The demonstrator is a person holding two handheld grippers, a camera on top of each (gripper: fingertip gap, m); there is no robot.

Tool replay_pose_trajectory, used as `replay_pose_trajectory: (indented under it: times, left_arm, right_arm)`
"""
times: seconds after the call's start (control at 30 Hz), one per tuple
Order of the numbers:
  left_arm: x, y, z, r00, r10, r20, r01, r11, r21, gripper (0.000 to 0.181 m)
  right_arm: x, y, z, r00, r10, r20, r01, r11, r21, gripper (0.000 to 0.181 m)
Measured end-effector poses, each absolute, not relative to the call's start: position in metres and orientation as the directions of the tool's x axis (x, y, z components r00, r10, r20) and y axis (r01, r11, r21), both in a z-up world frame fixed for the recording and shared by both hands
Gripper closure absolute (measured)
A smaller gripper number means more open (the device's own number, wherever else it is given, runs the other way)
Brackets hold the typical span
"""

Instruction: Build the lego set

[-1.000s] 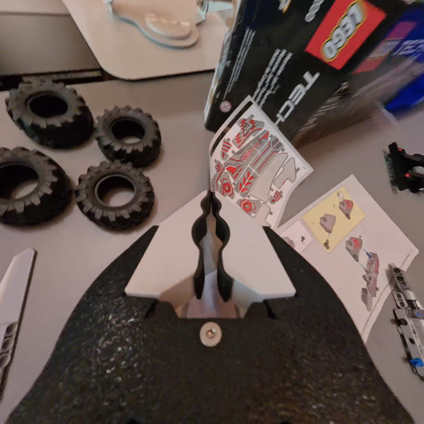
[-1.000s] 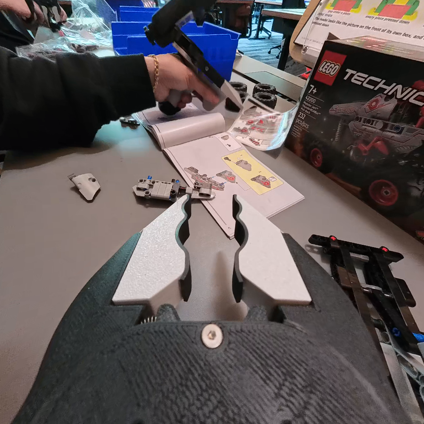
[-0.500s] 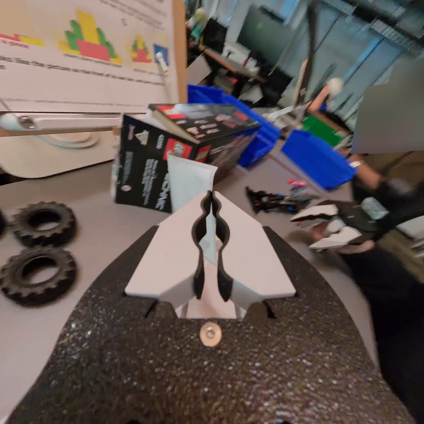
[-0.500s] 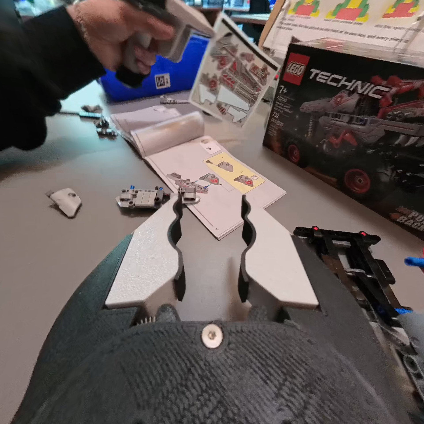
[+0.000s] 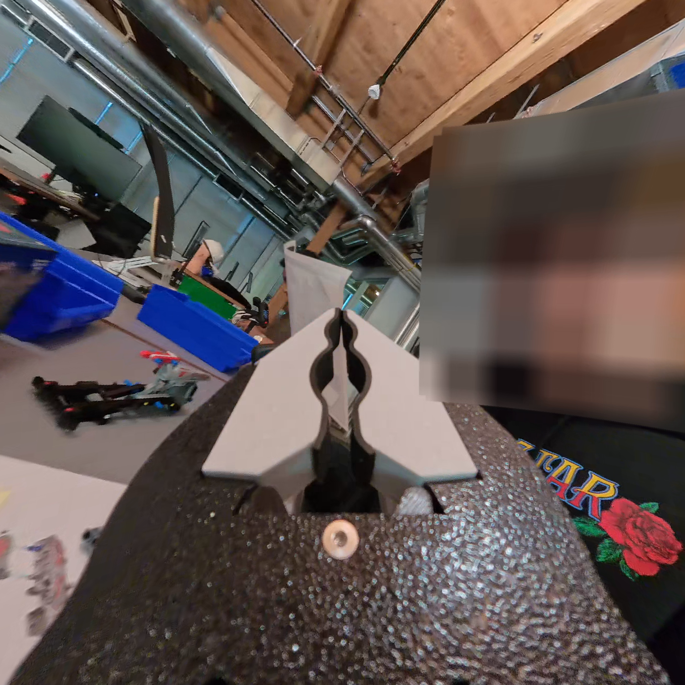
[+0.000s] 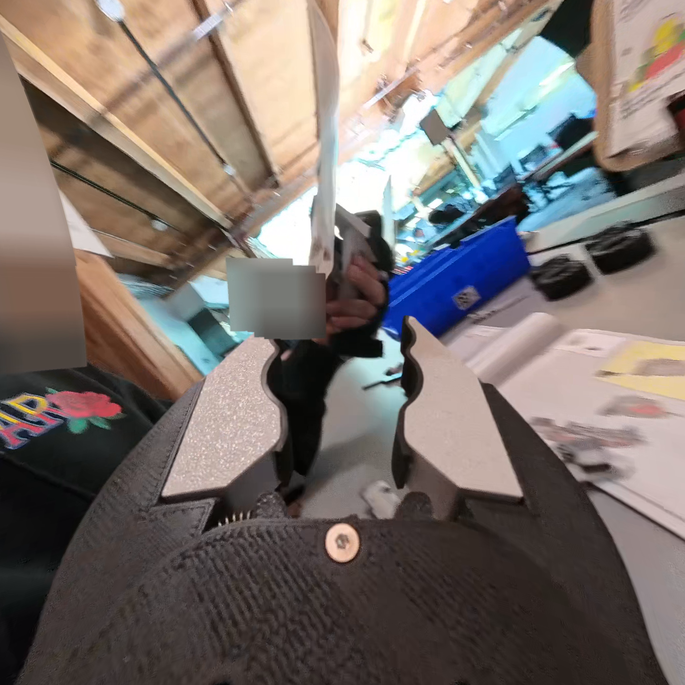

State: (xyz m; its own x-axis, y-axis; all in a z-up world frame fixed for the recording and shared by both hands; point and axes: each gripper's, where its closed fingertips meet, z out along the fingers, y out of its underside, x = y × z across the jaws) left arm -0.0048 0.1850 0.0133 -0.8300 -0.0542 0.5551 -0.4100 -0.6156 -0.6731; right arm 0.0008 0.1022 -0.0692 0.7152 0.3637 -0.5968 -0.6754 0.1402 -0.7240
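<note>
My left gripper is shut on the sticker sheet, whose white back stands up past the fingertips. It is raised off the table and points toward the person and the ceiling. My right gripper is open and empty, tilted up over the table. In the right wrist view the left gripper shows farther off in a hand, with the sticker sheet edge-on above it. The black and grey lego chassis lies on the grey table. The open instruction booklet lies to the right.
Blue bins stand at the back of the table, and one also shows in the right wrist view. Black tyres sit beyond it. A small light part lies on the table under my right gripper. The person's black shirt is close.
Both grippers have swung up from the table toward the person and ceiling. The left one has carried the sticker sheet up with it. The right one stays open.
</note>
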Motion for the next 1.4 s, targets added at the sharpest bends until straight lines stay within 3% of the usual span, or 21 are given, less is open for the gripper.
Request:
replay_pose_trajectory:
  times: [0.03,0.2,0.37,0.67,0.8,0.87,0.93,1.0,1.13,1.23,1.4]
  left_arm:
    - [-0.008,0.179,0.013,-0.833,-0.048,0.551,-0.409,-0.616,-0.673,0.181]
    - [-0.024,0.158,0.010,-0.846,-0.031,0.533,-0.398,-0.629,-0.668,0.181]
    - [-0.036,0.146,0.002,-0.841,-0.045,0.540,-0.397,-0.626,-0.671,0.181]
    - [-0.048,0.127,-0.015,-0.827,-0.201,0.525,-0.334,-0.574,-0.747,0.181]
    - [-0.045,0.125,-0.035,-0.772,-0.460,0.438,-0.250,-0.413,-0.876,0.180]
    - [-0.045,0.130,-0.041,-0.726,-0.638,0.256,-0.128,-0.241,-0.962,0.172]
    - [-0.047,0.133,-0.046,-0.632,-0.774,-0.044,0.012,0.047,-0.999,0.160]
    - [-0.049,0.127,-0.050,-0.516,-0.771,-0.374,0.116,0.370,-0.922,0.147]
    - [-0.054,0.079,-0.073,-0.347,-0.454,-0.820,0.267,0.791,-0.551,0.133]
    - [-0.050,0.040,-0.097,-0.223,-0.221,-0.949,0.316,0.905,-0.285,0.130]
    - [-0.031,0.010,-0.125,-0.148,-0.163,-0.976,0.293,0.935,-0.200,0.135]
  right_arm:
    - [-0.009,0.105,-0.064,0.689,0.403,-0.603,-0.699,0.146,-0.701,0.120]
    - [-0.047,0.112,-0.053,0.672,0.457,-0.582,-0.703,0.149,-0.695,0.120]
    - [-0.040,0.092,-0.048,0.695,0.402,-0.596,-0.712,0.277,-0.645,0.158]
    - [-0.058,0.072,-0.046,0.715,0.392,-0.579,-0.697,0.325,-0.640,0.181]
    - [-0.050,0.058,-0.047,0.691,0.406,-0.598,-0.720,0.306,-0.623,0.181]
    - [-0.043,0.052,-0.055,0.674,0.388,-0.629,-0.734,0.254,-0.630,0.181]
    - [-0.035,0.043,-0.062,0.670,0.363,-0.647,-0.736,0.213,-0.643,0.181]
    - [-0.026,0.035,-0.073,0.677,0.312,-0.666,-0.729,0.163,-0.665,0.181]
    - [-0.014,0.007,-0.088,0.653,0.269,-0.708,-0.753,0.126,-0.646,0.181]
    - [-0.013,-0.013,-0.100,0.619,0.244,-0.747,-0.784,0.130,-0.607,0.181]
    - [-0.021,-0.026,-0.110,0.588,0.240,-0.773,-0.805,0.078,-0.588,0.181]
